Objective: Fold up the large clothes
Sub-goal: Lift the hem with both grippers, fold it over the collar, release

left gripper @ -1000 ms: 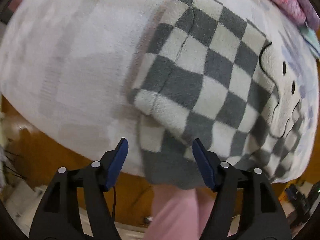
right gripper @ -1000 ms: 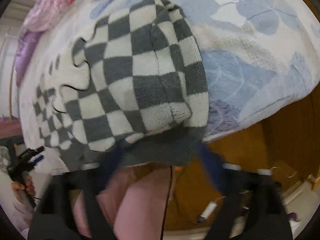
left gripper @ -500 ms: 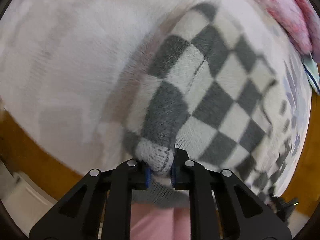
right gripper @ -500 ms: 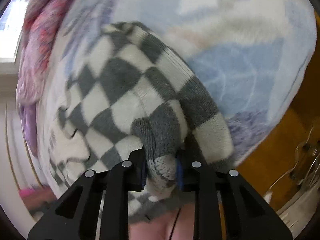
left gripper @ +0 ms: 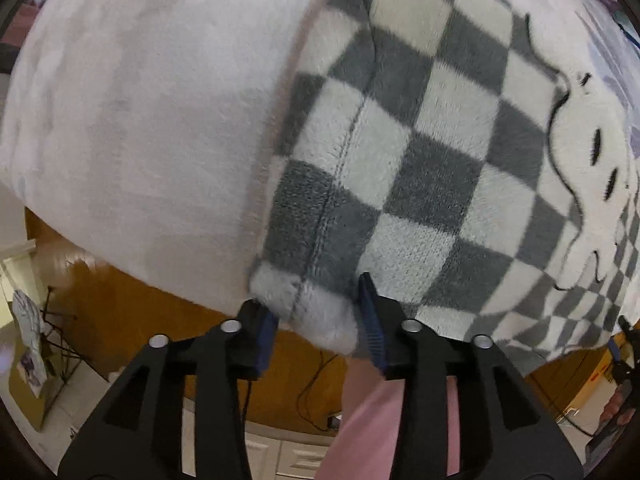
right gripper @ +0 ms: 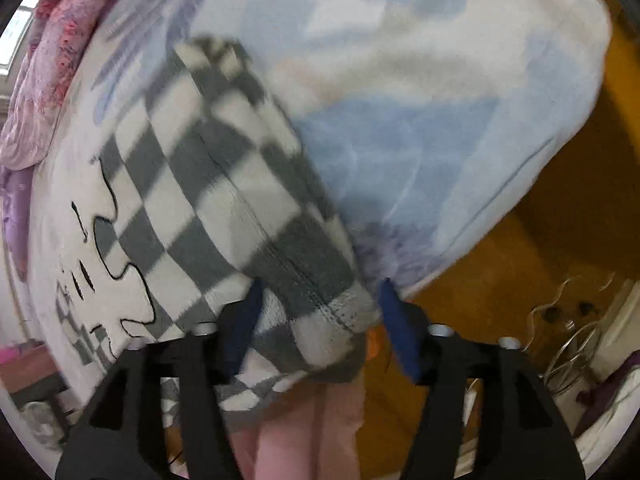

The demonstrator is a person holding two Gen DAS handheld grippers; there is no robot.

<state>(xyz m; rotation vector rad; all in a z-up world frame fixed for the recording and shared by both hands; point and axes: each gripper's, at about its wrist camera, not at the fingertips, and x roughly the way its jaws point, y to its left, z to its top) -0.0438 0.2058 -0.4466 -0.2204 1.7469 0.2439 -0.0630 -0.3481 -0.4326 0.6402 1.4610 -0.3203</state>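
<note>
A fluffy grey-and-white checkered garment [left gripper: 420, 152] with a white cartoon face lies on the bed. In the left wrist view my left gripper [left gripper: 318, 320] is open, its blue pads either side of the garment's folded near corner [left gripper: 316, 304]. In the right wrist view the same garment [right gripper: 192, 200] shows, blurred. My right gripper [right gripper: 320, 320] is open, its pads apart around the garment's other folded corner [right gripper: 332, 316]. The corners hang just past the bed's edge.
A pale blue and white blanket [right gripper: 420, 120] covers the bed, white in the left wrist view [left gripper: 140, 120]. An orange-brown bed frame [right gripper: 500, 280] runs below. A pink quilt [right gripper: 48, 60] lies at the far side. Pink clothing [left gripper: 384, 432] is below the grippers.
Both grippers were shut on the garment's corners half a second ago. Now both have opened and the corners rest between the pads. The garment lies flatter on the bed.
</note>
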